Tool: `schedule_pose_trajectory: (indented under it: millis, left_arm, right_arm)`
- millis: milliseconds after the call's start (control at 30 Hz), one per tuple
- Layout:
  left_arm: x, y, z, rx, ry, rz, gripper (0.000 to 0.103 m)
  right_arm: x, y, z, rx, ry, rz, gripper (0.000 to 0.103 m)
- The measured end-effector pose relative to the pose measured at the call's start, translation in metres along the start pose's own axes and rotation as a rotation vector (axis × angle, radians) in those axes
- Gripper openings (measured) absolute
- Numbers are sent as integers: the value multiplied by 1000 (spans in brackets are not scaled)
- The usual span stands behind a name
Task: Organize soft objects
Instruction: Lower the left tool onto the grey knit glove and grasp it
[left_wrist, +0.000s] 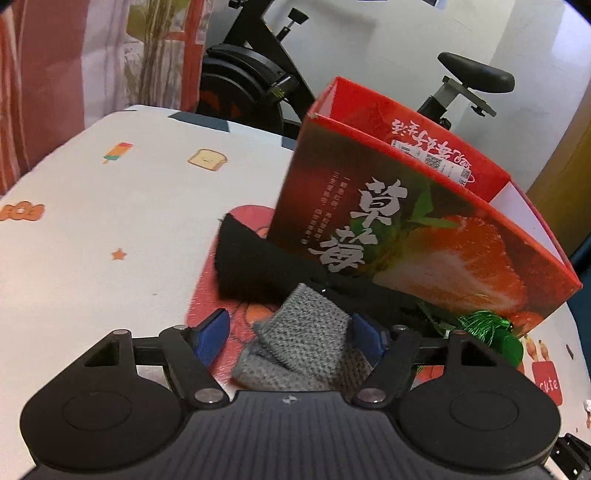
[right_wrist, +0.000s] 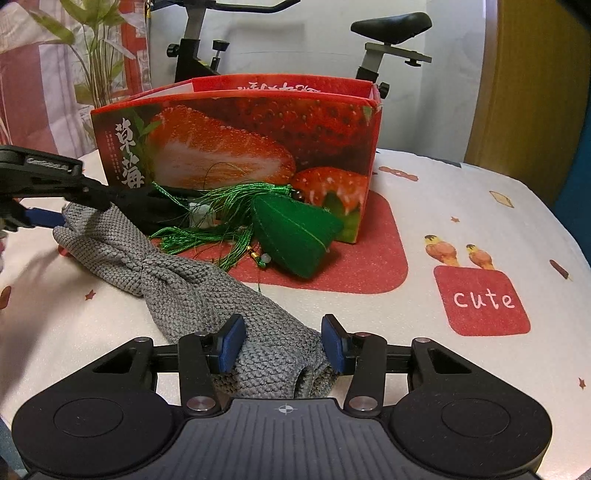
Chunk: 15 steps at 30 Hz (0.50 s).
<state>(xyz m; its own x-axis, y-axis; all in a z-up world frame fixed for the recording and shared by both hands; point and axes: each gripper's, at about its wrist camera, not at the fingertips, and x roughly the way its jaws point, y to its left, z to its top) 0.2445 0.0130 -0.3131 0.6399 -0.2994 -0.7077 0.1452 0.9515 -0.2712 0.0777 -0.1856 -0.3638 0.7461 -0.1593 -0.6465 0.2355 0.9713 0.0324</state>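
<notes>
A grey knitted cloth (right_wrist: 184, 273) lies stretched on the table in front of a red strawberry box (right_wrist: 258, 147). My right gripper (right_wrist: 282, 343) is open, its blue pads (right_wrist: 231, 343) on either side of the cloth's near end. My left gripper (left_wrist: 290, 338) is open around the cloth's other end (left_wrist: 303, 332); it also shows in the right wrist view (right_wrist: 55, 206) at the left. A black cloth (left_wrist: 255, 258) lies against the box (left_wrist: 406, 221). A green stuffed pouch with tassels (right_wrist: 291, 232) lies by the box front, also seen in the left wrist view (left_wrist: 495, 332).
The table has a white printed cover (right_wrist: 480, 206) with a red patch (right_wrist: 369, 258) under the box. An exercise bike (right_wrist: 380, 44) stands behind the table. A plant and red-striped curtain (right_wrist: 92, 55) are at the back left.
</notes>
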Motion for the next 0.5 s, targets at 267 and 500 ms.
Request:
schedule_pose_trajectory:
  millis: [267,500]
  left_arm:
    - [9,-9,-13,70,41,47,57]
    - [-1,-3,-20,119,44,31,45]
  right_arm:
    - [0,1,0,-5,2,0,43]
    - [0,0,2,6,8,8,44]
